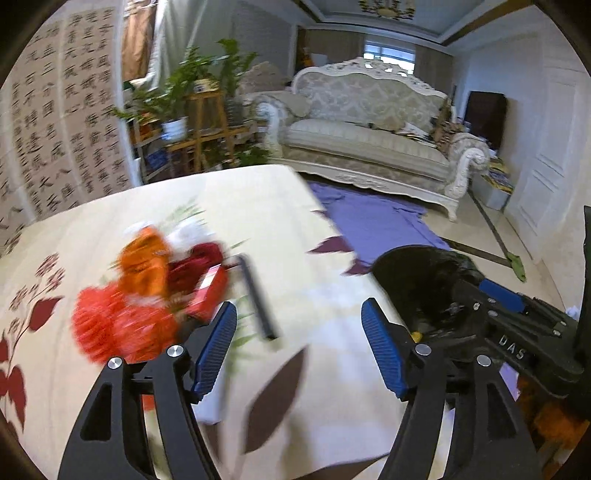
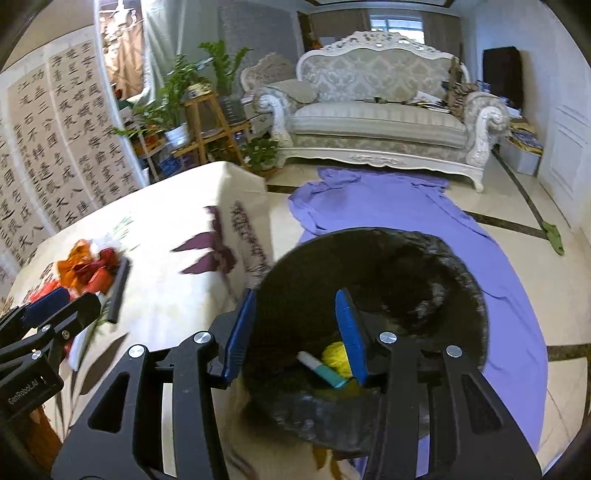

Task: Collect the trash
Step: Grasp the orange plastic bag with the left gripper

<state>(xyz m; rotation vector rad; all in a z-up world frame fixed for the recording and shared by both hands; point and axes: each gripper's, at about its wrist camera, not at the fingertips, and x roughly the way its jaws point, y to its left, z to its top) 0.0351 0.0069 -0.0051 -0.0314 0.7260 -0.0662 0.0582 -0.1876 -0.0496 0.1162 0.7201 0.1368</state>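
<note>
We are judging the crumpled wrappers point(image 1: 144, 291) near the table's point(image 1: 325, 332) left edge light and crushable (pinch a fold), while the left gripper point(image 1: 299, 347) and right gripper point(image 2: 295, 332) are hanging released, the latter over the bin point(image 2: 388, 266).

Pretty ornate living room: a carved cream sofa point(image 2: 376, 110) sits against the far wall under a bright window point(image 2: 395, 26). Glossy tile floor point(image 2: 517, 206) with a purple cloth point(image 2: 388, 206) spread across it. Calligraphy sheets point(image 2: 66, 147) cover the left wall, with potted plants point(image 2: 184, 92) on wooden stands alongside.
</note>
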